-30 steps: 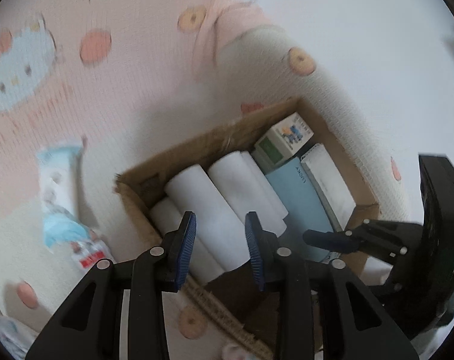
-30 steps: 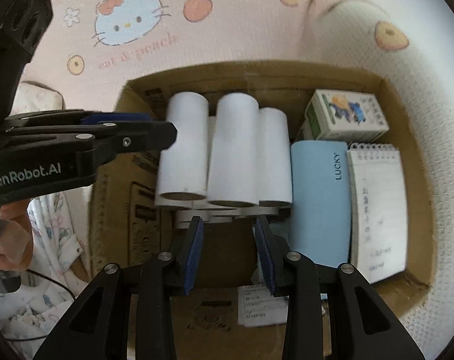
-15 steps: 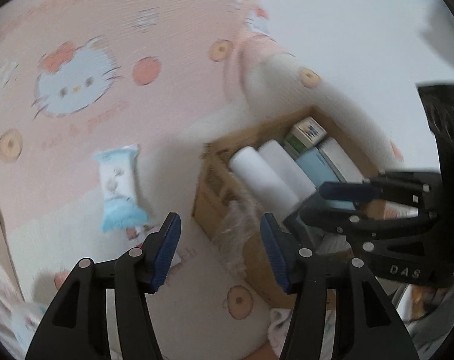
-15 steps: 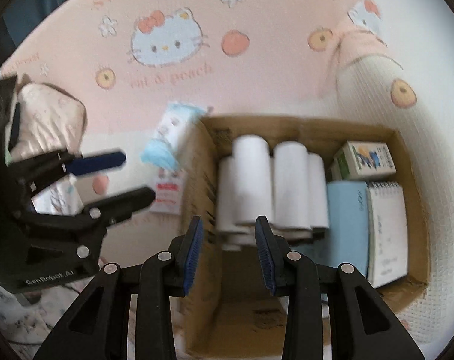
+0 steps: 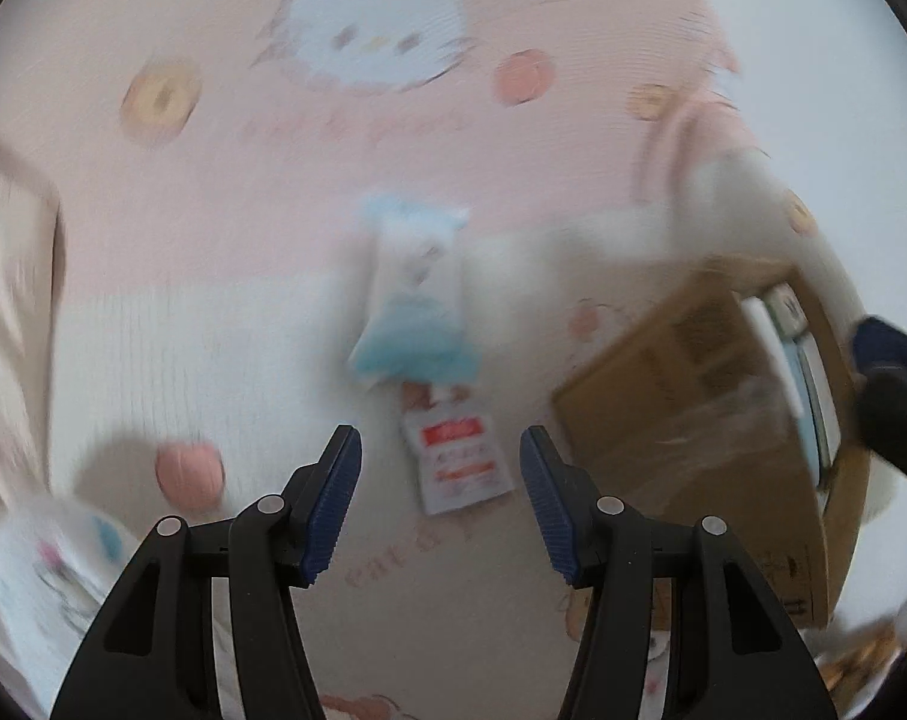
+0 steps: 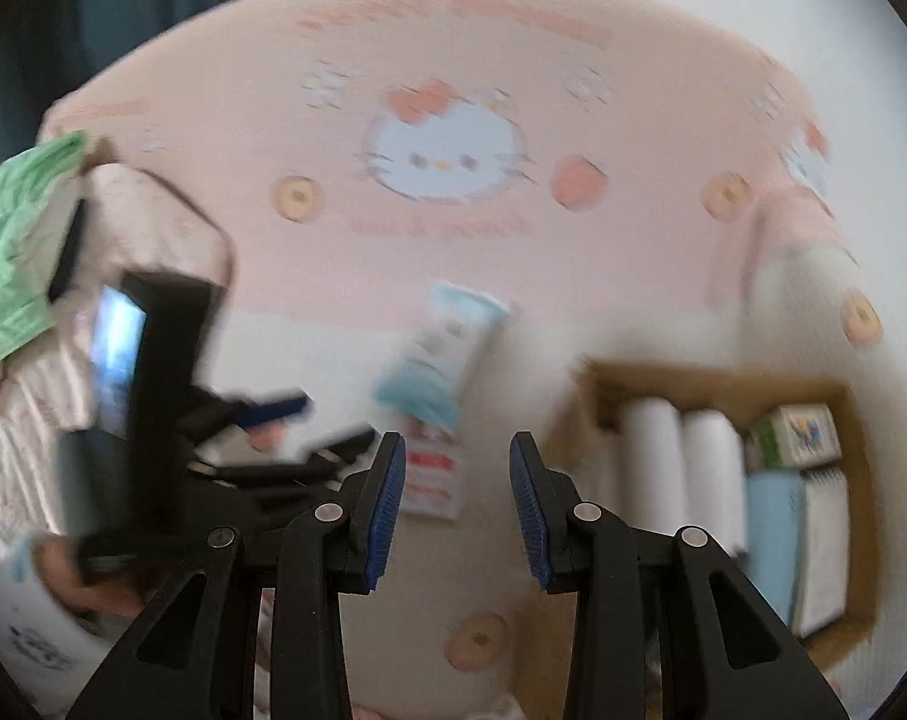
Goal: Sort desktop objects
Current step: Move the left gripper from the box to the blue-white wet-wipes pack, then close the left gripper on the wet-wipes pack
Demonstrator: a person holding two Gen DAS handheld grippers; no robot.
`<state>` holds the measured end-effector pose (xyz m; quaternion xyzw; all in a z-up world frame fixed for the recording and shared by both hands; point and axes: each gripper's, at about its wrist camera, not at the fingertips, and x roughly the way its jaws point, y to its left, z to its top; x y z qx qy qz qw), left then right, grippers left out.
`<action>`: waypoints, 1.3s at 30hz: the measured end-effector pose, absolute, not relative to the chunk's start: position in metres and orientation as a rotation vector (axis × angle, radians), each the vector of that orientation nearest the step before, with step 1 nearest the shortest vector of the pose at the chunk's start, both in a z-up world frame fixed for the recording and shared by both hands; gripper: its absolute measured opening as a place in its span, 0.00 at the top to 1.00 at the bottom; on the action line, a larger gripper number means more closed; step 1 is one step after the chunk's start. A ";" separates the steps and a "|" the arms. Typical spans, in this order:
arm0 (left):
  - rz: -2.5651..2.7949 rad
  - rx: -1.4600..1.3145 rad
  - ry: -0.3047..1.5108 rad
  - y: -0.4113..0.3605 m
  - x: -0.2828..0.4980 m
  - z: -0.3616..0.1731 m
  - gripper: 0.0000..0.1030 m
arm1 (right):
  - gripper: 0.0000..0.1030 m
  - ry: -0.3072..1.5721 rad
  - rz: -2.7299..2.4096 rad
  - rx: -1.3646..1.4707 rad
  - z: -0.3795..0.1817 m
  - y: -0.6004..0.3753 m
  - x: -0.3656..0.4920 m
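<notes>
A blue and white packet (image 5: 420,324) with a red and white label end lies flat on the pink Hello Kitty cloth (image 5: 213,228). It also shows in the right wrist view (image 6: 438,360). My left gripper (image 5: 441,501) is open and empty, just short of the packet. My right gripper (image 6: 456,507) is open and empty, above the cloth left of the cardboard box (image 6: 723,378). The box (image 5: 693,384) holds white rolls (image 6: 675,468), a blue case (image 6: 765,528), a spiral notepad (image 6: 825,546) and a small printed carton (image 6: 795,438). The left gripper (image 6: 309,426) appears blurred in the right view.
A green plastic bag (image 6: 15,252) and striped bedding (image 6: 27,450) lie at the left. A white printed container (image 6: 27,636) sits at the lower left. The right gripper's tip (image 5: 891,372) shows at the left view's right edge.
Both grippers have drawn back and swung left, away from the box. The packet now lies ahead of the left gripper. The left jaws have opened wider.
</notes>
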<state>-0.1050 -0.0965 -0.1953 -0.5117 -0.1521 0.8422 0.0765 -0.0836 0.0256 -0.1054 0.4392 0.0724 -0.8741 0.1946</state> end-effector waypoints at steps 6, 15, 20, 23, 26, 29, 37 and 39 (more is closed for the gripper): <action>2.460 -1.597 -0.738 -0.141 -0.110 -0.233 0.42 | 0.68 0.188 -2.367 1.256 -0.129 -0.007 -0.098; 2.533 -1.564 -0.485 -0.162 -0.133 -0.273 0.42 | 0.68 0.103 -2.364 1.265 -0.167 -0.026 -0.135; 2.405 -1.557 -0.635 -0.168 -0.148 -0.286 0.44 | 0.68 0.059 -2.337 1.302 -0.191 -0.035 -0.156; 2.406 -1.572 -0.665 -0.172 -0.157 -0.294 0.44 | 0.68 0.040 -2.336 1.318 -0.204 -0.035 -0.165; 2.328 -1.571 -0.787 -0.181 -0.168 -0.303 0.42 | 0.68 0.027 -2.325 1.363 -0.221 -0.033 -0.175; 2.263 -1.567 -0.910 -0.192 -0.178 -0.313 0.42 | 0.68 0.034 -2.311 1.406 -0.240 -0.031 -0.185; 2.198 -1.419 -1.210 -0.230 -0.184 -0.315 0.38 | 0.43 -0.096 -2.344 1.410 -0.267 -0.018 -0.205; 2.185 -1.394 -1.253 -0.235 -0.185 -0.315 0.38 | 0.29 -0.151 -2.351 1.384 -0.271 -0.014 -0.206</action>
